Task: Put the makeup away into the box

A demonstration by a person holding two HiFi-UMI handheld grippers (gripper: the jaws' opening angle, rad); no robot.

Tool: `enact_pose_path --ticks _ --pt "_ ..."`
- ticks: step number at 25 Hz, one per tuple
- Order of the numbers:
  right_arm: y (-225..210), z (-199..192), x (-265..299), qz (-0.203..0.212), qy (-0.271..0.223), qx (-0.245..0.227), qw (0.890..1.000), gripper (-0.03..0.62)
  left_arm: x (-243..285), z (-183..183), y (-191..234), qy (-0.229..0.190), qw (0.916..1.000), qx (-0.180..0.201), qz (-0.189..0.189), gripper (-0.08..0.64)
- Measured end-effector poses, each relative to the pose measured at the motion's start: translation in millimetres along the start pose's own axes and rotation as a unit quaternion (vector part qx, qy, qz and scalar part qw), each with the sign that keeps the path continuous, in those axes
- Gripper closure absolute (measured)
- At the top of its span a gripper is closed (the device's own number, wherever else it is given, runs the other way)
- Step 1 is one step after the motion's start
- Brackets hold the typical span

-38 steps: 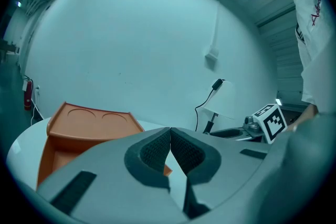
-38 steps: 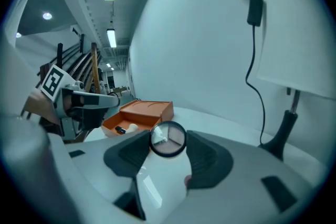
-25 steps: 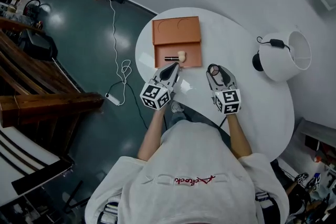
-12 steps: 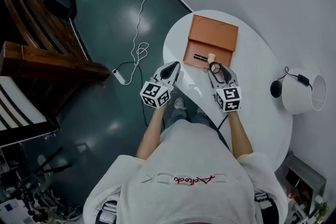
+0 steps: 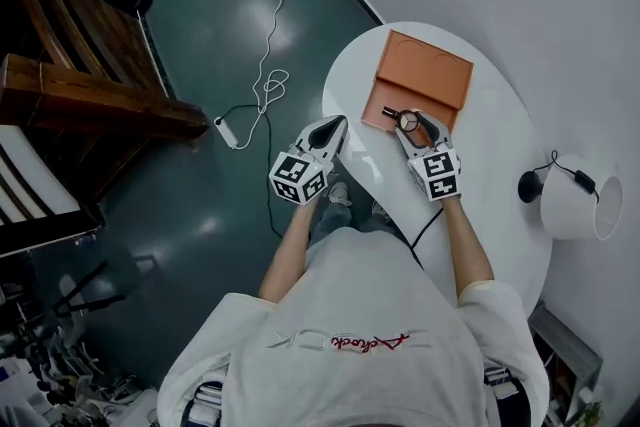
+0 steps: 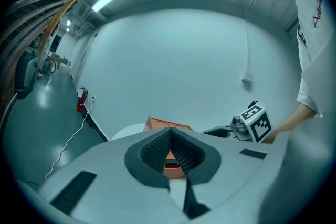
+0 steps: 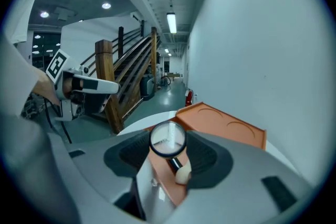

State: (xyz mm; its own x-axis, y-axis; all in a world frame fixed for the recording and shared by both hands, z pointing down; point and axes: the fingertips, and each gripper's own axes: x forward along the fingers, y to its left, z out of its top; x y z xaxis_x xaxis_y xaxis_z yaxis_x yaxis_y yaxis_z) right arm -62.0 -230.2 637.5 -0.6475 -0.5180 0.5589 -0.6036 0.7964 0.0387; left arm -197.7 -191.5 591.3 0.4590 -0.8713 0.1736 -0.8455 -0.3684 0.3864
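Note:
An orange box (image 5: 425,75) lies open on the white round table (image 5: 500,185), its lid folded back. A brush (image 7: 180,170) with a black handle and a cream tip lies in the box's front tray. My right gripper (image 5: 409,121) hovers over that tray, shut on a round black-rimmed compact (image 7: 167,139); the orange box (image 7: 223,124) shows just behind it. My left gripper (image 5: 335,123) hangs at the table's left edge, short of the box, shut with nothing in it. In the left gripper view its jaws (image 6: 170,134) meet, with the orange box (image 6: 165,124) behind.
A white lamp (image 5: 575,207) with a black base (image 5: 530,184) and cord stands at the table's right end. Left of the table is dark floor with a white cable and power strip (image 5: 222,126). Wooden stairs (image 5: 70,95) stand further left.
My right gripper has carried the compact forward, from the table in front of the box to over the box's front tray. The left gripper stays shut near the table's left edge.

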Motion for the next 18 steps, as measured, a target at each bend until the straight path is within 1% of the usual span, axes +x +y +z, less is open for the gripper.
enact_pose_path --ticks 3,8,15,18 --pt "-7 2 14 0.013 0.020 -0.029 0.999 0.362 0 0 5 0.001 1.0000 -0.004 0.002 0.551" --pt "-12 0 41 0.037 0.051 -0.043 0.997 0.362 -2 -3 14 0.002 0.9999 -0.012 0.006 0.549" --pt "-12 -21 73 0.053 0.097 -0.033 0.993 0.361 -2 -6 22 0.001 0.9997 -0.018 0.015 0.551" --pt "-14 -29 84 0.051 0.118 -0.026 0.991 0.360 -5 -6 26 0.001 0.9996 -0.020 0.019 0.549"
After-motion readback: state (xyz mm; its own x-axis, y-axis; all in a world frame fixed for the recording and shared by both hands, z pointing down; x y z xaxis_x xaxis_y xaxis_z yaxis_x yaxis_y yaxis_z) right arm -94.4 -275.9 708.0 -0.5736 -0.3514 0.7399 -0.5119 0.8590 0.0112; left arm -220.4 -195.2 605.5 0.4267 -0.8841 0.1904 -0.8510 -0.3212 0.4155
